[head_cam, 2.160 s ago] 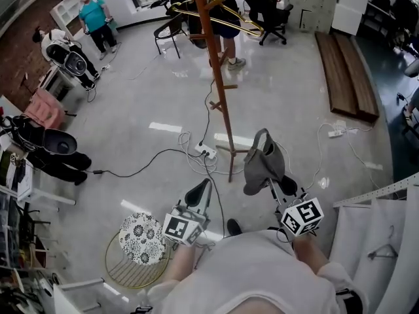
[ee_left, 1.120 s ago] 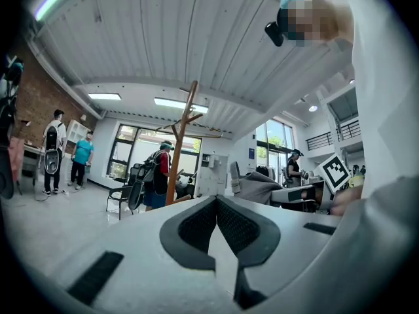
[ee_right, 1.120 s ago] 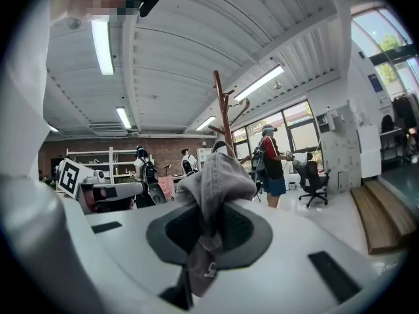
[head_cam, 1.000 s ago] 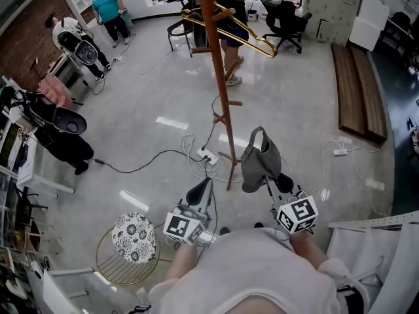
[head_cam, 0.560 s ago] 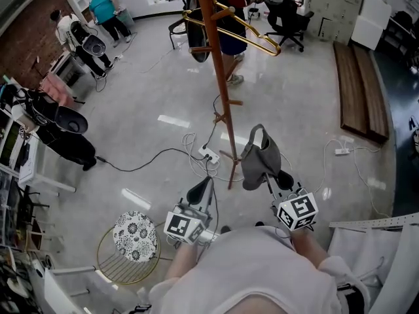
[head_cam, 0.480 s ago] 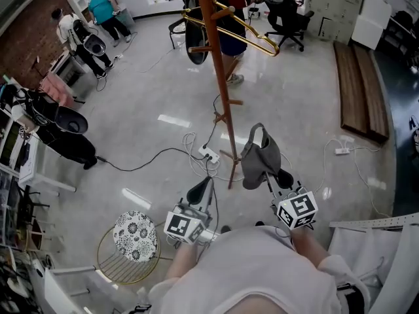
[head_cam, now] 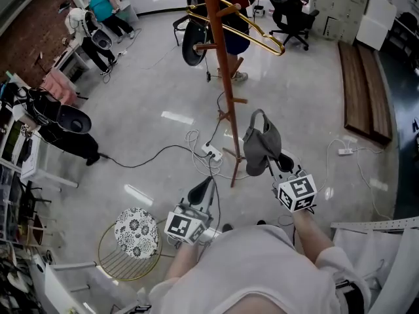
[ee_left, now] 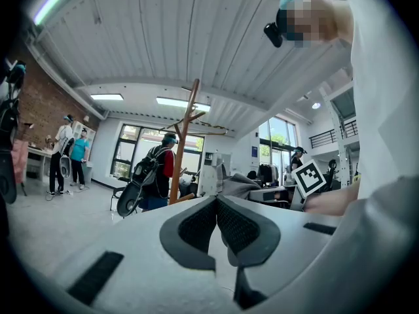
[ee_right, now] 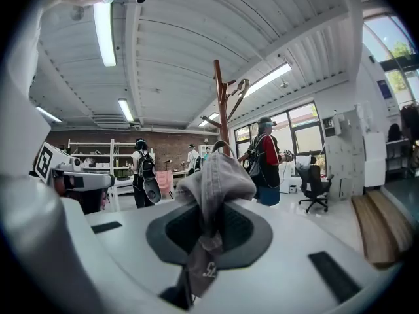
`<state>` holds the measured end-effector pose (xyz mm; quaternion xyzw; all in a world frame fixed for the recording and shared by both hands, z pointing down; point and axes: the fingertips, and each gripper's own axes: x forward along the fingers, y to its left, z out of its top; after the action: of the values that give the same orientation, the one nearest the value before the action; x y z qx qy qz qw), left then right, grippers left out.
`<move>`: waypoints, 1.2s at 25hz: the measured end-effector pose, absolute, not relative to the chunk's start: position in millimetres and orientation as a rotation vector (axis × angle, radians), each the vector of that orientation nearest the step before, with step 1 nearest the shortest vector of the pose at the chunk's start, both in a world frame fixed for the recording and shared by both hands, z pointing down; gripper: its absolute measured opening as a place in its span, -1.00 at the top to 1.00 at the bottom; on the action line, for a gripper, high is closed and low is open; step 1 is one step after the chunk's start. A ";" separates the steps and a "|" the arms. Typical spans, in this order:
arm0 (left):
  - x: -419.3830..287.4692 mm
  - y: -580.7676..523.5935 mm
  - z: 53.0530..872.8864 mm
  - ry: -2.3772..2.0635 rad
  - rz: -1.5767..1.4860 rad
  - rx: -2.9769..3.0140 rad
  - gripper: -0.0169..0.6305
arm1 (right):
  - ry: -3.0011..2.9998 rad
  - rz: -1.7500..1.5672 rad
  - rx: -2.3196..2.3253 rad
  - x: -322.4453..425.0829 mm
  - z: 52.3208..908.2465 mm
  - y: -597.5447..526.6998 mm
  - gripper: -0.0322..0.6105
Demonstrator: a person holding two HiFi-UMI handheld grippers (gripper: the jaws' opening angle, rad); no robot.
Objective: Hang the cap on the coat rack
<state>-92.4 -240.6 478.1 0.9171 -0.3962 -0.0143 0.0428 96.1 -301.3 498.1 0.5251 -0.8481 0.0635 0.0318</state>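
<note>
Okay, your right gripper (head_cam: 272,168) clamps the cap (head_cam: 260,148) near the rack (head_cam: 222,77); your left gripper (head_cam: 201,190) has its jaws together, empty.

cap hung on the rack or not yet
Not hung. The right gripper pinches the cap between its jaws, short of the rack and on no peg.

Grey cap (head_cam: 262,148) held by right hand-held gripper (head_cam: 269,165), wooden coat rack (head_cam: 224,77) close ahead

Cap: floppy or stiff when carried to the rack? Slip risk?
Probably floppy: the cap bunches and droops over the right tongs, which pinch its fabric. Likely light, and a slip seems unlikely, since that small pinch holds it up.
</note>
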 end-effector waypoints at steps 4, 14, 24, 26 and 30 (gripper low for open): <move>-99.9 -243.6 477.4 -1.234 -0.036 2.804 0.92 | -2.596 0.196 1.609 95.4 501.6 -323.8 0.78; -106.7 -253.9 471.6 -1.261 -0.031 2.790 0.92 | -2.537 0.213 1.581 98.7 521.9 -372.5 0.78; -118.5 -268.5 468.1 -1.300 -0.039 2.766 0.92 | -2.460 0.247 1.556 96.7 557.8 -412.8 0.78; -121.6 -269.9 470.6 -1.309 -0.035 2.759 0.92 | -2.450 0.254 1.555 96.1 564.3 -419.8 0.78; -125.8 -272.0 474.6 -1.324 -0.030 2.745 0.92 | -2.423 0.269 1.542 96.6 578.1 -436.6 0.78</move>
<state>-125.8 -272.0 474.6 0.8997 -0.4339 -0.0097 0.0470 96.6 -436.6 578.1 0.5303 -0.8330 0.0924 0.1282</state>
